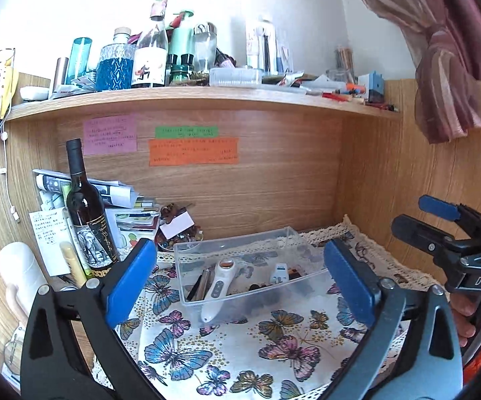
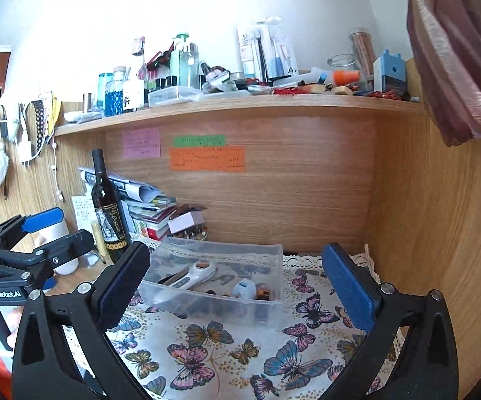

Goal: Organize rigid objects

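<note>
Here, your left gripper (image 1: 240,280) and right gripper (image 2: 237,286) hover over the butterfly cloth (image 1: 207,350) on the worktop, both with jaws spread wide and holding nothing. At 12 o'clock from each sits the clear plastic bin (image 1: 257,243), holding a white handheld device (image 1: 219,283), a small white adapter (image 1: 278,273) and darker items. At 10 o'clock from the bin, a dark wine bottle (image 1: 85,210) stands upright.
</note>
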Demonstrator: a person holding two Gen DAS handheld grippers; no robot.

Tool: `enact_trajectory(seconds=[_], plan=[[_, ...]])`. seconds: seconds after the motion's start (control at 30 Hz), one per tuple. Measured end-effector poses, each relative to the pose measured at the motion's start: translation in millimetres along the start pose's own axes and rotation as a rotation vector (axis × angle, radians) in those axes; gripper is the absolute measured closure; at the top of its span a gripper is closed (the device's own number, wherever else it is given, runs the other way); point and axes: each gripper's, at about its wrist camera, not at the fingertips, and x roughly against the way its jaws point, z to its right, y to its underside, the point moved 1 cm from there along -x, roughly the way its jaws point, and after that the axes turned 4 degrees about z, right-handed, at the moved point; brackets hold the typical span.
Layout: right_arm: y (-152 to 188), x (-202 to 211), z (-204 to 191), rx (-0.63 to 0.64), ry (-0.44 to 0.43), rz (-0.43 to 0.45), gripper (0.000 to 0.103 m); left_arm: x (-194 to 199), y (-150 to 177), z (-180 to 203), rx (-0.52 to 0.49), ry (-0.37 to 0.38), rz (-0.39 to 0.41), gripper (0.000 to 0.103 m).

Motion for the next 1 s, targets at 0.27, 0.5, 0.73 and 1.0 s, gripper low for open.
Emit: enact_trajectory(seconds=[0.27,0.5,0.73,1.0], plan=[[1.6,20.1,0.4,-0.012,0.002,0.028,0.0,20.4,2.3,7.6,0.011,0.015,0.035,0.0],[0.7,27.0,0.8,-0.012,0.007,0.048,0.0,24.5,0.5,10.9,0.018,0.02,0.047,0.0],[1.1,25.3,0.2,-0.009,0.004,0.048,0.0,23.5,0.0,10.9,0.026,0.018,0.048,0.0],[1.0,22.0,1.2,-0.026,0.006,0.046,0.0,20.1,0.4,10.1,0.031,0.03,0.037,0.0]])
